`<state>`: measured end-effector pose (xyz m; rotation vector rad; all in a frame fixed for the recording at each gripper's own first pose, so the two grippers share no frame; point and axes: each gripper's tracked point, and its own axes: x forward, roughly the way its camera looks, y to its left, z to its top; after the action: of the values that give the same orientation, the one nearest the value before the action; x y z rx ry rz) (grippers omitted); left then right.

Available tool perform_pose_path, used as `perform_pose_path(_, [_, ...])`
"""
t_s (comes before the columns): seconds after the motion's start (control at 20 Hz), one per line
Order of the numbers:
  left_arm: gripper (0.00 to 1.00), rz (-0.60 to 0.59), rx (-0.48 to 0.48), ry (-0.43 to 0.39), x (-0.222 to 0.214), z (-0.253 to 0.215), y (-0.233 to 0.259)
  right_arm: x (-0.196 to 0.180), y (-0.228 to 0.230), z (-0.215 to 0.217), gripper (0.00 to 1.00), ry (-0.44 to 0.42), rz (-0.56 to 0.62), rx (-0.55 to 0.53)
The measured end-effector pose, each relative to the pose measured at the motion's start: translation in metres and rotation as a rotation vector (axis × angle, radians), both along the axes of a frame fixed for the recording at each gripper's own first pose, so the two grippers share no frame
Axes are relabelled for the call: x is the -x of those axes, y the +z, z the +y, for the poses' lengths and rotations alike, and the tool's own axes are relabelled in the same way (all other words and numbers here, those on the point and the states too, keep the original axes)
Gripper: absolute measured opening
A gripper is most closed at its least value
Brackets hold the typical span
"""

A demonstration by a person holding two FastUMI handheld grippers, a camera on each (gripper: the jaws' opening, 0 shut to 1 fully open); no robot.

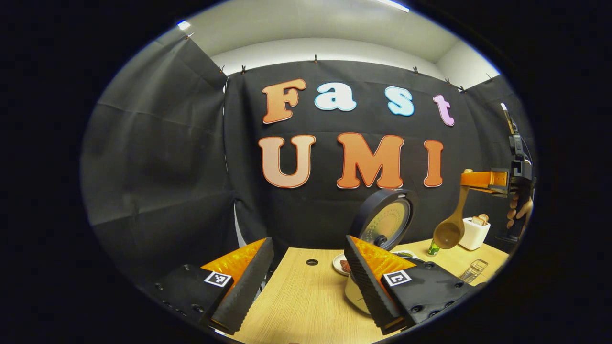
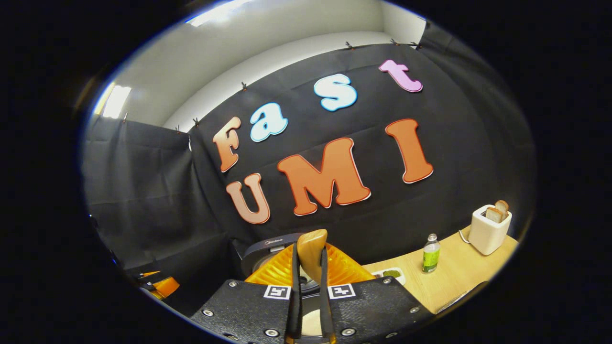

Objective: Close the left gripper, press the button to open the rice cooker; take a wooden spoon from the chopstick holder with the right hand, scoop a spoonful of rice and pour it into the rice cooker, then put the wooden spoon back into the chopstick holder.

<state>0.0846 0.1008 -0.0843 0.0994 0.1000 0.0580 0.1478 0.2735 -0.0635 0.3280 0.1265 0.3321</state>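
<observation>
The right tongs (image 2: 308, 286) are clenched on the wooden spoon (image 1: 452, 224), hanging bowl-down well above the worktop (image 1: 296, 296) beside the open rice cooker (image 1: 385, 222), the left tongs (image 1: 306, 282) released; pinched near its tip, it may swing or slip.

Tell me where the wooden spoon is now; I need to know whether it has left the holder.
In the left gripper view the wooden spoon hangs bowl-down at right, held by the right claw, above the table between the open rice cooker and the toaster.
</observation>
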Motion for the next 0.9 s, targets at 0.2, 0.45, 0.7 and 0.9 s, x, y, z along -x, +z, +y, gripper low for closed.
perform_pose_path(0.2, [0.97, 0.0, -0.001, -0.005, 0.001, -0.011, 0.0, 0.007, 0.003, -0.071, 0.14, -0.081, 0.005, -0.037])
perform_pose_path(0.45, [0.99, -0.008, -0.003, -0.021, 0.002, -0.03, 0.002, 0.021, -0.02, -0.155, 0.14, -0.191, 0.028, -0.014])
perform_pose_path(0.7, [0.97, 0.0, 0.006, -0.045, 0.003, -0.047, -0.007, 0.034, -0.061, -0.212, 0.14, -0.256, 0.093, -0.054])
perform_pose_path(0.9, [0.99, 0.011, 0.017, -0.047, 0.003, -0.057, -0.022, 0.039, -0.102, -0.249, 0.14, -0.31, 0.133, -0.066])
